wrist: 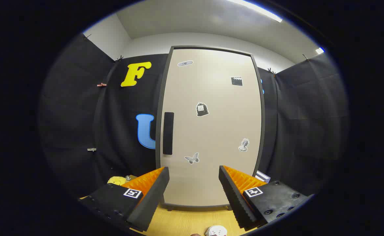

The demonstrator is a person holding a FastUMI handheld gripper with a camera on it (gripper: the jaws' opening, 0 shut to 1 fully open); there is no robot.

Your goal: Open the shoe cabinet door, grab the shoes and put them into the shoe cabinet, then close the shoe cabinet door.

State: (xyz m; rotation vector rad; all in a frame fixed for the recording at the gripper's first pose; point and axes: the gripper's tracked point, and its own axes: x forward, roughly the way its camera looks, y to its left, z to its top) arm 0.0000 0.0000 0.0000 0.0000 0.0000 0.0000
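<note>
A beige shoe cabinet [211,124] with a dark frame stands upright on the wooden surface, straight ahead of my fingers, its door shut. A black vertical handle [168,133] sits on the door's left side, above and just beyond my left finger. Several small stickers dot the door. My gripper [194,178] is open, its orange and black fingers spread wide with nothing between them, a short way in front of the door's lower part. A white shoe [216,230] shows partly on the wood just below the fingers.
Black cloth walls close in on both sides and behind the cabinet. A yellow object [116,180] lies on the wood left of the cabinet, behind my left finger. A white box edge [262,176] peeks out at the cabinet's right foot.
</note>
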